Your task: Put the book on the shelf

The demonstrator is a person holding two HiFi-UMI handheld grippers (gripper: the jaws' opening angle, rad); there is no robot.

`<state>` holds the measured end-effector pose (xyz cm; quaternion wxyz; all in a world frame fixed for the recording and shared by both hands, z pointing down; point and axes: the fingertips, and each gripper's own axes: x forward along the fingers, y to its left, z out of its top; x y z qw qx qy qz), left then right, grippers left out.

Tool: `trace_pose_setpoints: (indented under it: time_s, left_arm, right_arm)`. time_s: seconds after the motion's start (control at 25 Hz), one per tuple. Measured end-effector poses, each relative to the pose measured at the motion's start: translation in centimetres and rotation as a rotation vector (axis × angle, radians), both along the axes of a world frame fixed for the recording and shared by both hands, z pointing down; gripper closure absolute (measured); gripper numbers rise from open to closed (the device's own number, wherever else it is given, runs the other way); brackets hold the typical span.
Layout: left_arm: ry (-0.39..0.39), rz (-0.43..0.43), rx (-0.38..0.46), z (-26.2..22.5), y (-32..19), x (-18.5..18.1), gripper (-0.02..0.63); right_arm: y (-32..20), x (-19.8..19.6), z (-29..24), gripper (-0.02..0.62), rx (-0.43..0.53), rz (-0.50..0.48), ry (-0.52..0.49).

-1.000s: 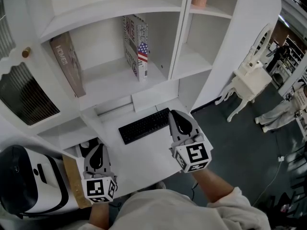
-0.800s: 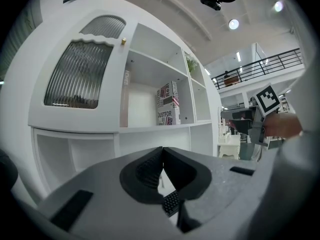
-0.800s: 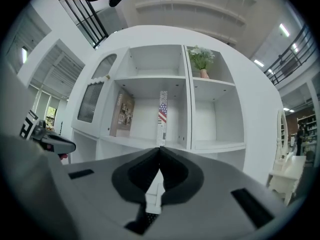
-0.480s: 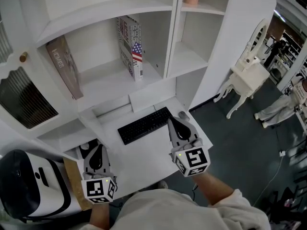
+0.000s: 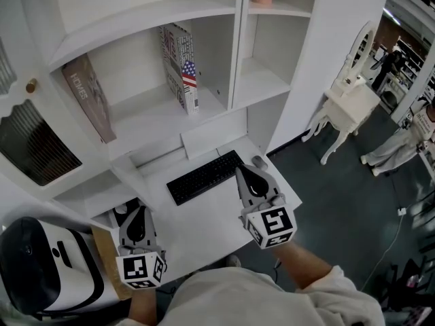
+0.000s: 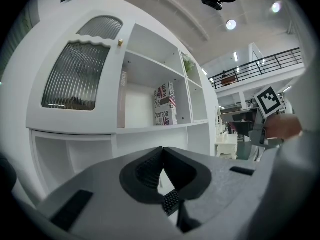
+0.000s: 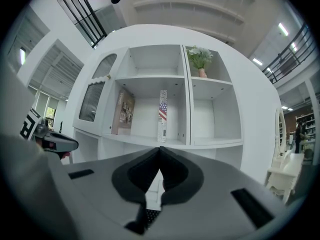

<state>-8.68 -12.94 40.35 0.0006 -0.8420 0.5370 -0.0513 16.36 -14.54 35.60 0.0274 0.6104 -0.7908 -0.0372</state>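
I hold left hand-held gripper (image 5: 136,217) and right hand-held gripper (image 5: 248,175) pressed together, empty, since the white flag-printed book (image 5: 182,68) stands upright on the white wooden shelf (image 5: 146,117).

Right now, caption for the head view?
Left gripper and right gripper, jaws shut and empty, at the desk; flag-covered book and brown book sit on the shelf.

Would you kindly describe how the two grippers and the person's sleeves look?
The left gripper and right gripper are both grey moulded shells with black ribbed pads. Each carries a white cube with black square markers. The sleeve is pale cream, long, loose fabric.
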Motion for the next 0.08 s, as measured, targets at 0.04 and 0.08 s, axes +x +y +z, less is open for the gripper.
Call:
trace_pose_setpoints:
  time_s: [0.04,0.08]
  left_arm:
    - [-0.001,0.001,0.0,-0.02,0.08,0.02,0.603]
    - [-0.002,0.001,0.0,-0.04,0.17,0.03,0.603]
  right_arm:
    - [0.06,0.0,-0.07,0.592,0.001,0.0,0.0]
    - [0.13,0.01,-0.12,0.592,0.001,0.0,0.001]
